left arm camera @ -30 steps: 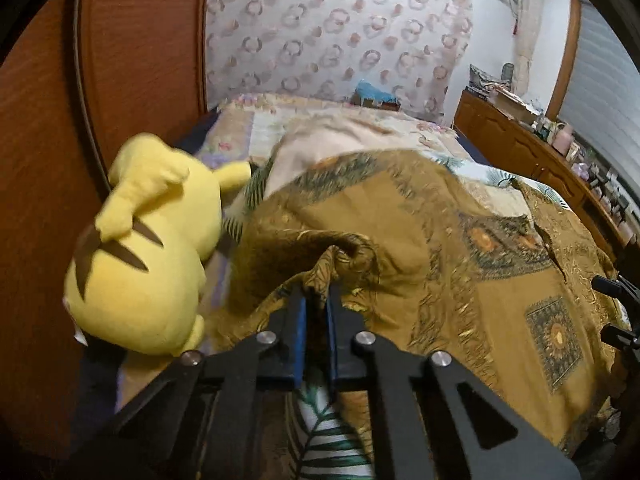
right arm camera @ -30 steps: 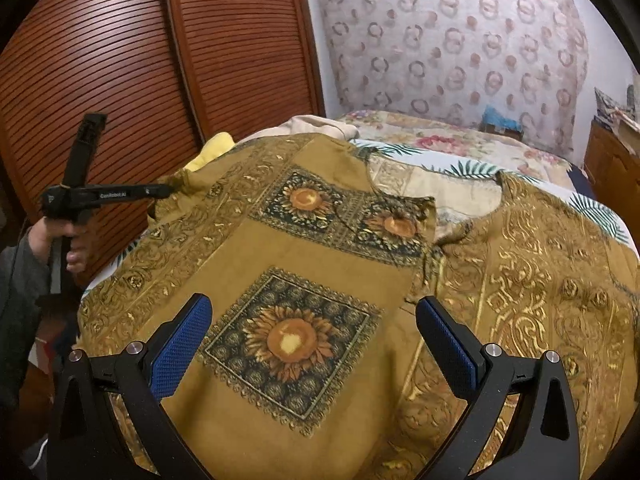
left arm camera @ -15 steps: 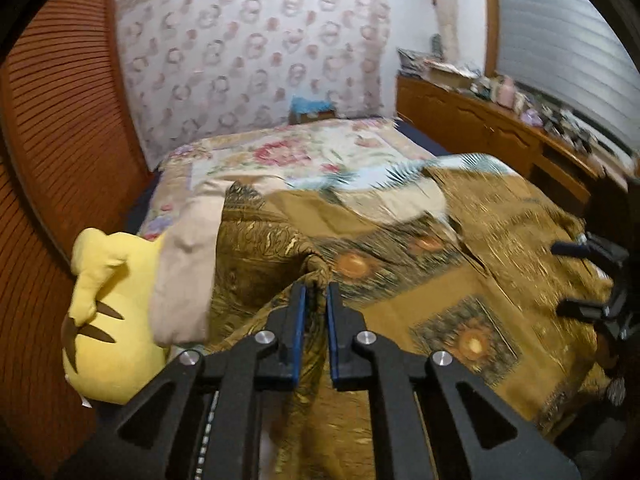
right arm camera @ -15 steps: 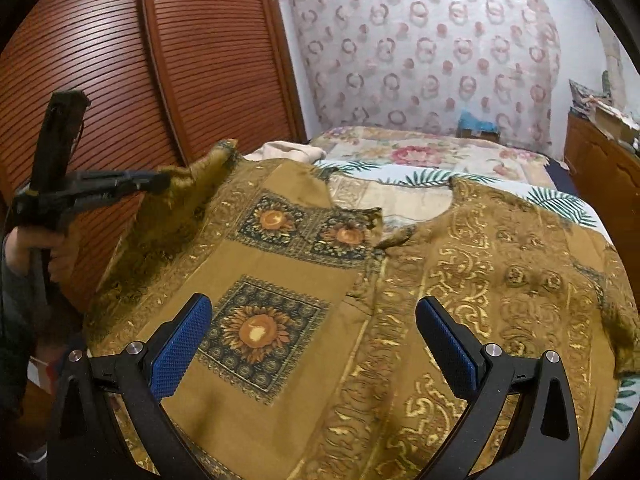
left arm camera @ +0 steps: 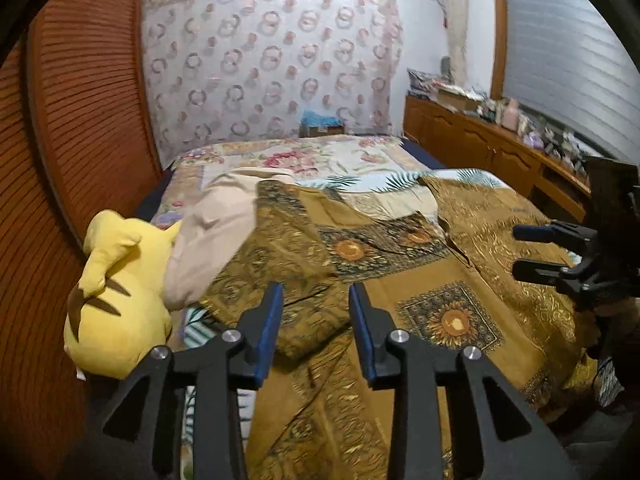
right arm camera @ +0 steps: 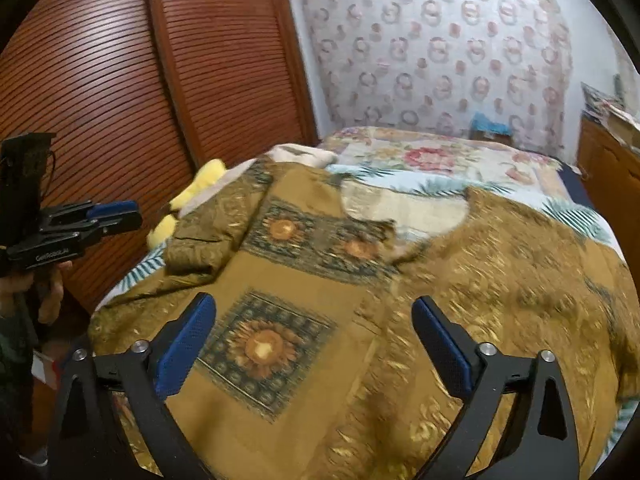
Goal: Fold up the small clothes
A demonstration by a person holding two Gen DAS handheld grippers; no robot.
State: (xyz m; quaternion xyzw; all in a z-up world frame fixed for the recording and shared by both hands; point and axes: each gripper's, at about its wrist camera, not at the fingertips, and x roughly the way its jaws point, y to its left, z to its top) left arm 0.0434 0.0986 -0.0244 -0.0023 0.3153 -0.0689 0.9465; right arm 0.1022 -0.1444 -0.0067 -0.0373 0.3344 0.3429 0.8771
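Your shirt [right arm camera: 320, 320] lies spread front-up across the bed [right arm camera: 440, 160], nearly all of it still flat; only the sleeve [left arm camera: 280, 280] beside the yellow plush [left arm camera: 116, 296] is turned in over the shirt's body. The far sleeve and body folds look undone. Your left tool [left arm camera: 316, 312] is opening, nothing pinched; your right tool [right arm camera: 314, 344] hangs spread above the shirt, starting to close, empty.

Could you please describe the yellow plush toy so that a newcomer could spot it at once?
Look at the bed, along its side by the slatted wooden doors. There lies the yellow plush toy, beside a beige cloth; only it is bright yellow with brown stripes.
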